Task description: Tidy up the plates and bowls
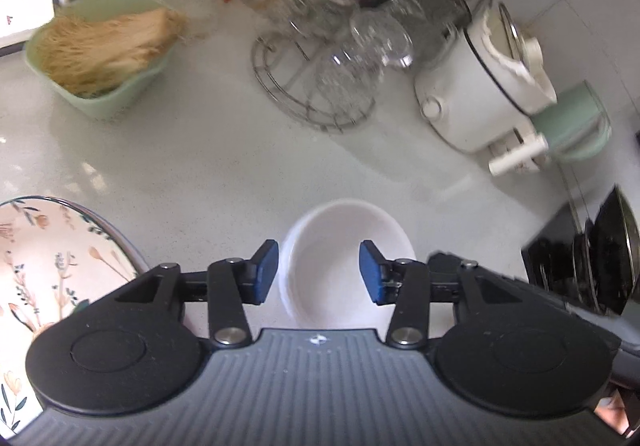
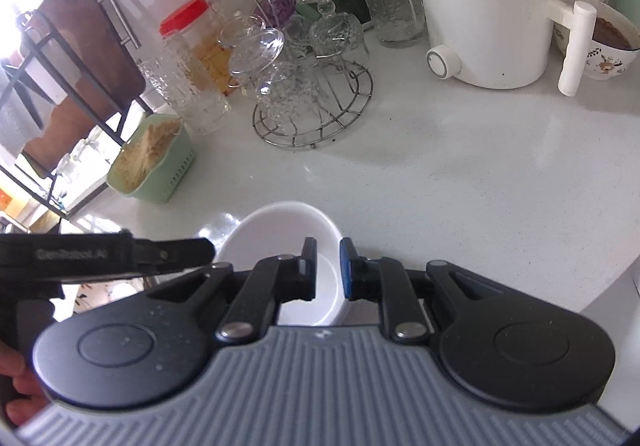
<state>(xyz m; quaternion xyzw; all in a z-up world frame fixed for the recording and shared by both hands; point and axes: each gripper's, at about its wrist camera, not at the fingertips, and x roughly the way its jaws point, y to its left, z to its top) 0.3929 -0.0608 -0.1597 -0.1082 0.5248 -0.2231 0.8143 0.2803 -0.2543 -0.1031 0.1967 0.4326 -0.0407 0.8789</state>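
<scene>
Both grippers hang over a white bowl (image 1: 344, 246) on the counter (image 1: 200, 150). The left gripper (image 1: 319, 270) has its jaws apart, straddling the bowl's left rim without pressing it. The right gripper (image 2: 328, 268) has its jaws nearly together around the right rim; whether they pinch it cannot be told. A floral plate (image 1: 52, 258) sits at nine o'clock. A one-sided lift could tip the bowl into it.

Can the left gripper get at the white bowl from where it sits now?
Probably yes. The left gripper is open right over the white bowl, one pad outside the bowl's left rim, the other over its inside. Nothing lies between; the floral plate sits off to the side.
</scene>
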